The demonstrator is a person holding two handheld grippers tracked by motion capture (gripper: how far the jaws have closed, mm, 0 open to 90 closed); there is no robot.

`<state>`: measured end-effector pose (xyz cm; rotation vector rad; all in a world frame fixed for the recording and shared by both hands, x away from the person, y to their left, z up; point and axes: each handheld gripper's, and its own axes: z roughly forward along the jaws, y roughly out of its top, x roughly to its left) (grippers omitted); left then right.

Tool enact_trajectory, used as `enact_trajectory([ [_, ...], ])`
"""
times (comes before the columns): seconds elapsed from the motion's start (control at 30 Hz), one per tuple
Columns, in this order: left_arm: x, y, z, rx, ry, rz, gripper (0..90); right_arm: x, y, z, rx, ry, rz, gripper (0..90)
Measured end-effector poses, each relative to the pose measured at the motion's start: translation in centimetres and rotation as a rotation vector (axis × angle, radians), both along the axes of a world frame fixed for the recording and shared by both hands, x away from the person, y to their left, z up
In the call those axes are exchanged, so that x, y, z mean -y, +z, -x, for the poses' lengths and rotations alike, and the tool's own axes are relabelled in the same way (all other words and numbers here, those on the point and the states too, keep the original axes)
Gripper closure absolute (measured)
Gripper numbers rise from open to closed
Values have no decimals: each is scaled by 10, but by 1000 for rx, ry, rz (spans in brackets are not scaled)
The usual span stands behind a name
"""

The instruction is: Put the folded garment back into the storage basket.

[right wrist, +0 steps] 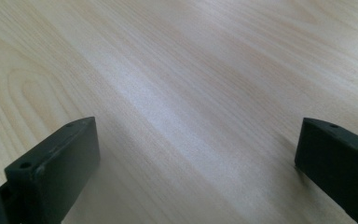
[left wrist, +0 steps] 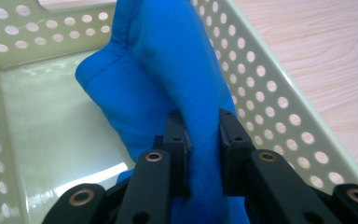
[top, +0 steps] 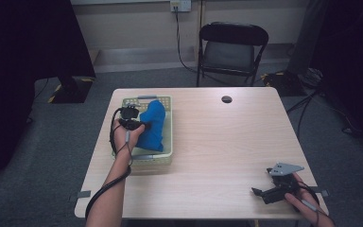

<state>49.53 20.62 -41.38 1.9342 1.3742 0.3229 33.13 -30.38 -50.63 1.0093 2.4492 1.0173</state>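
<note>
The crumpled blue cloth (left wrist: 168, 70) lay inside the perforated cream plastic basket (left wrist: 279, 112), a fold pinched tight by the left gripper (left wrist: 203, 135), which should lift straight up clear of the basket's walls, while the right gripper (right wrist: 196, 154) rested spread and empty well apart from it.

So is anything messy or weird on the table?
Nothing is spilled or broken. The blue cloth is bunched up in the basket and sticks up above its rim, because the left hand-held gripper is pinching a fold of it.

no readable text, no labels, no brands, no numbers
</note>
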Motion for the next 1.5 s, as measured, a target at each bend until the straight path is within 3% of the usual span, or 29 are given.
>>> enact_trajectory([
  [0.43,3,-10,-10,-59,-2,-34,760,0,0,0,1,1,0,0],
  [0.47,5,-13,-12,-79,-13,-46,760,0,0,0,1,1,0,0],
  [0.77,8,-20,-18,-128,-31,-68,757,0,0,0,0,0,0,0],
  [1.5,3,-40,-24,-189,-18,-80,735,0,0,0,0,0,0,0],
])
